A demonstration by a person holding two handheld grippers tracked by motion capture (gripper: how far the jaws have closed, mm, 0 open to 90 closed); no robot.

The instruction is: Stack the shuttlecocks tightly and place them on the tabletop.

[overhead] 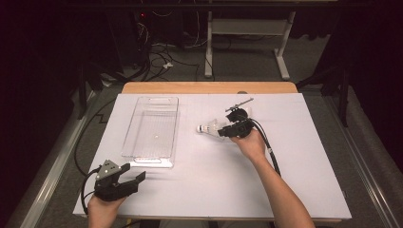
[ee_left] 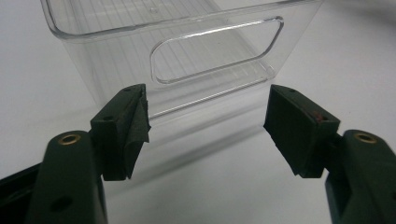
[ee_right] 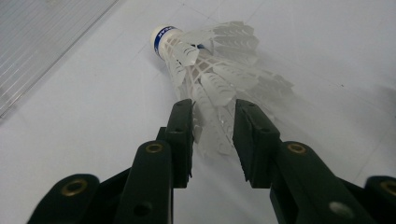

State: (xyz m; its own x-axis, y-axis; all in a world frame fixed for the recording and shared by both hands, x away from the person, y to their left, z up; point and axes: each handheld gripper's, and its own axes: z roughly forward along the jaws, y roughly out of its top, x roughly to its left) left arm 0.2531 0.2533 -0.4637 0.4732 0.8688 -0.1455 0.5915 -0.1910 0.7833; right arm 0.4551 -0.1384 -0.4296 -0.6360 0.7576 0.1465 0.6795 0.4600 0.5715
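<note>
The shuttlecock [ee_right: 210, 79] lies on its side mid-counter [overhead: 304, 180], right of the clear bin [overhead: 151, 128]. The right hand-held gripper [ee_right: 212, 140] straddles its feather skirt, loosely, perhaps just letting go. The left hand-held gripper [ee_left: 205, 126], released, waits near the bin's near end.

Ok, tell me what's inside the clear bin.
Nothing lies in the bin: its ribbed clear floor shows bare down to the white table. The shuttlecock lies outside, to its right, feathers between the right gripper jaws. No part of the inside is covered.
</note>
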